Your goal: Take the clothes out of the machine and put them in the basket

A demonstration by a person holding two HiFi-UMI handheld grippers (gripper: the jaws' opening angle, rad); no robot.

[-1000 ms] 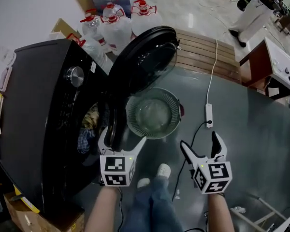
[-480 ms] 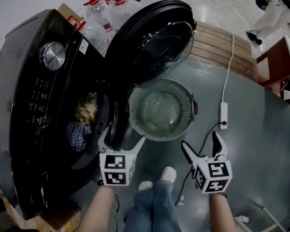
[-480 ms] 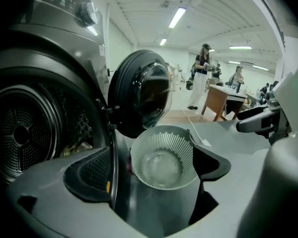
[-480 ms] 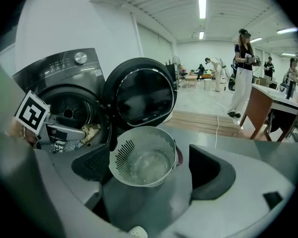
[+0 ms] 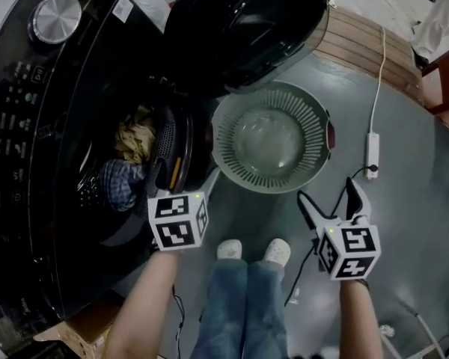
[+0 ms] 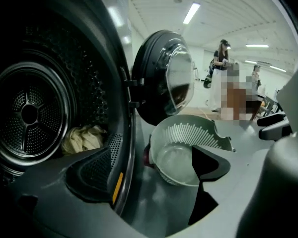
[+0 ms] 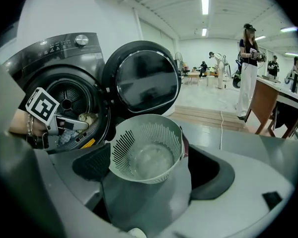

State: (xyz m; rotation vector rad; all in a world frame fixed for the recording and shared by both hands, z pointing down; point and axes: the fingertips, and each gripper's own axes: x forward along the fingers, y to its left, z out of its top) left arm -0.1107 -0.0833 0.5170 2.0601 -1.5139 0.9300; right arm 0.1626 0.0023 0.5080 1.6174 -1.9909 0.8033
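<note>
Currently, a crumpled beige cloth (image 5: 138, 137) and a blue checked cloth (image 5: 120, 185) are seen inside the drum of the black front-loading washing machine (image 5: 52, 126), whose round door (image 5: 262, 21) is swung open. The pale green slotted plastic basket (image 5: 236, 159) is set on the grey floor (image 5: 404, 223) just beside the opening. The left gripper (image 5: 185, 187) is held at the drum's mouth, its jaws wide but closing on nothing; the right gripper (image 5: 329, 200) is held near the basket, jaws wide with nothing between them.

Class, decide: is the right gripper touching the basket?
Apart. The head view shows bare floor between the right gripper and the basket rim.
</note>
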